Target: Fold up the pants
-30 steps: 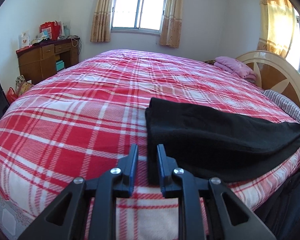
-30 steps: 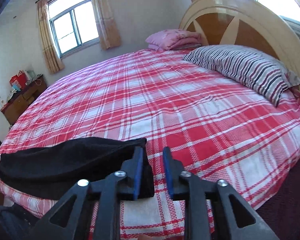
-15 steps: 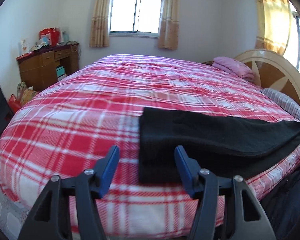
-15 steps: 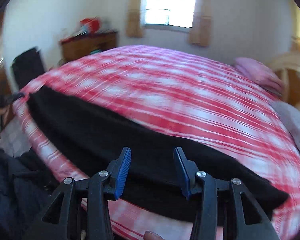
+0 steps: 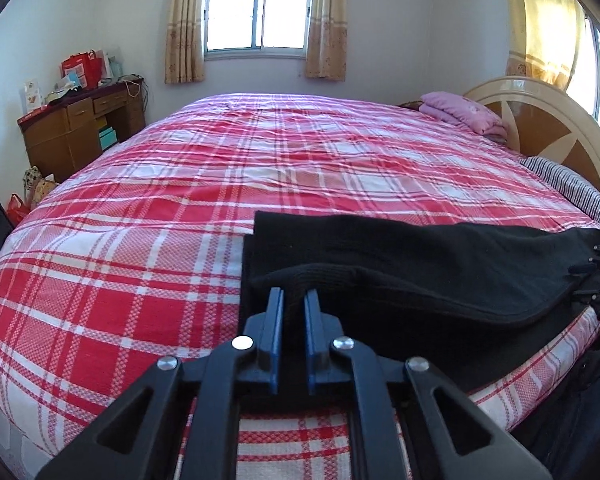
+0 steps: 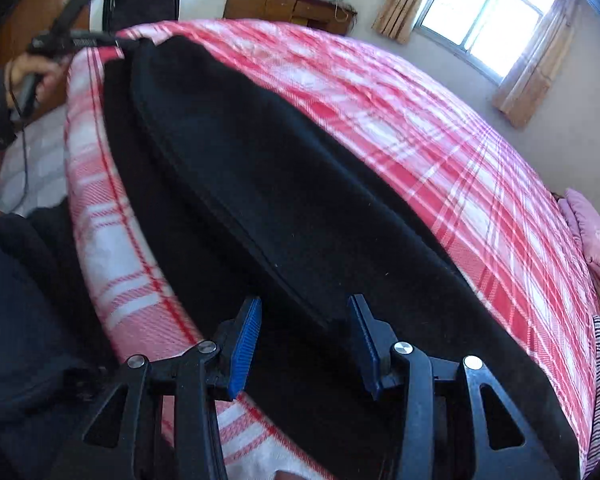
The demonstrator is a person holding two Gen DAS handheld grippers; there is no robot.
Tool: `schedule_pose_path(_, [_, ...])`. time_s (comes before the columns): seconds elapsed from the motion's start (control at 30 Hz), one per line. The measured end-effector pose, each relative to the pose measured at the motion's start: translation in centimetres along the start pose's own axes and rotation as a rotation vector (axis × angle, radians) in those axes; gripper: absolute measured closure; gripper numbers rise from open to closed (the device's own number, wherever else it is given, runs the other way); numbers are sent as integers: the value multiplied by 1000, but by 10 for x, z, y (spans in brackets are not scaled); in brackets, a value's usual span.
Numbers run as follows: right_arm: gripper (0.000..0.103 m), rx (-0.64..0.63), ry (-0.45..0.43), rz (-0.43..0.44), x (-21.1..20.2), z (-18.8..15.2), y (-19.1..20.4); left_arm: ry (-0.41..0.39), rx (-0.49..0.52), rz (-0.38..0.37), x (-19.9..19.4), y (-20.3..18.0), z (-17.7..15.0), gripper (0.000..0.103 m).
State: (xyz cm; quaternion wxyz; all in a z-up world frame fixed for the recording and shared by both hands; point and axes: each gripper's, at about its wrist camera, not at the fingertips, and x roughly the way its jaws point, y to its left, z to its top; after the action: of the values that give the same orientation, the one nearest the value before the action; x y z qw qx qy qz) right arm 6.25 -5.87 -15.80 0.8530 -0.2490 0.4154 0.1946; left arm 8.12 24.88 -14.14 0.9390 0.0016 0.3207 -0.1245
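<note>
Black pants (image 5: 400, 268) lie folded lengthwise along the near edge of the bed with the red plaid cover (image 5: 220, 184). My left gripper (image 5: 293, 300) is shut on the top layer of the pants at their left end and lifts that edge a little. In the right wrist view the pants (image 6: 268, 184) stretch away to the upper left. My right gripper (image 6: 306, 316) is open, its blue pads either side of a seam edge of the pants near their right end. The left gripper (image 6: 72, 40) shows there at the far end of the pants.
A striped pillow (image 5: 568, 184) and a folded pink blanket (image 5: 464, 114) lie by the cream headboard (image 5: 548, 120) at the right. A wooden desk (image 5: 80, 128) with clutter stands at the left wall. The person's dark clothes (image 6: 20, 300) are at the bed's near edge.
My left gripper has shut on the left end of the pants and raised the top layer. My right gripper has swung over the pants' right end and stays open.
</note>
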Motion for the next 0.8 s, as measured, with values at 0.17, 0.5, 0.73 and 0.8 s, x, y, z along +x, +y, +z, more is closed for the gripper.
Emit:
schedule_pose_path(0.17, [99,24,-34,7,-17,4,-6,-38,-5,-17,-12,3,12,94])
schedule_pose_path(0.5, [99,49,-62,108,-49,-1,-2,-74,15,-43,-28,11,12,94])
schedule_pose_path(0.73, [99,38,49,134,-15,-16,11,13,24,-57,-12,21,-21,94])
schedule_pose_path(0.8, [99,47,56,157,-15,-15,10,11,33,-54,-16,23,-25,87])
